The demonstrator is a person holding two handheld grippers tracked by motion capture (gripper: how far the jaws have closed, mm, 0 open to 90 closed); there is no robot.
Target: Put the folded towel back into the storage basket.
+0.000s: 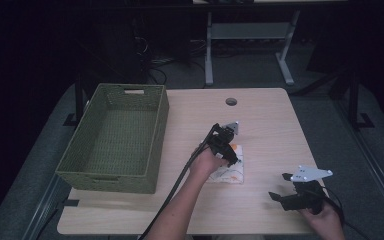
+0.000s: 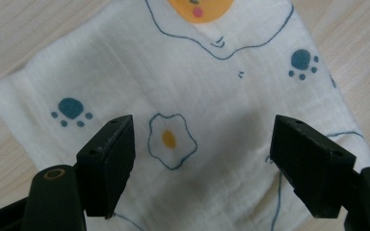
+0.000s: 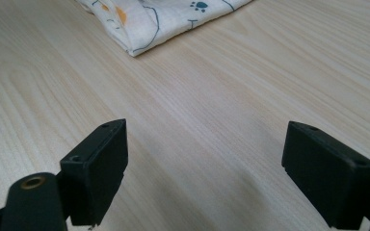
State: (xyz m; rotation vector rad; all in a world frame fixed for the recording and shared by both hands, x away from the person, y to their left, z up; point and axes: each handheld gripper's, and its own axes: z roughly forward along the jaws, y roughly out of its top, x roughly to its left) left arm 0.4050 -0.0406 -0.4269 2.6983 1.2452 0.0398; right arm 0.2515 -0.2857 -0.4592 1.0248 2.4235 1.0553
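Observation:
A folded white cloth (image 1: 231, 171) printed with blue paw marks, a fried egg and an orange shape lies near the middle of the wooden table (image 1: 265, 120). My left gripper (image 1: 230, 152) hovers right over it, jaws wide open. In the left gripper view the cloth (image 2: 212, 91) spreads under the open left gripper (image 2: 200, 161), nothing held. My right gripper (image 1: 280, 195) rests low near the table's front right, open and empty. In the right gripper view, the right gripper (image 3: 204, 168) faces bare wood, with the cloth's folded corner (image 3: 144, 24) farther off.
A green woven basket (image 1: 115, 137) stands on the table's left side, nothing visible inside. A round cable hole (image 1: 231, 101) sits at the table's far middle. Desk legs and cables stand on the dark floor behind.

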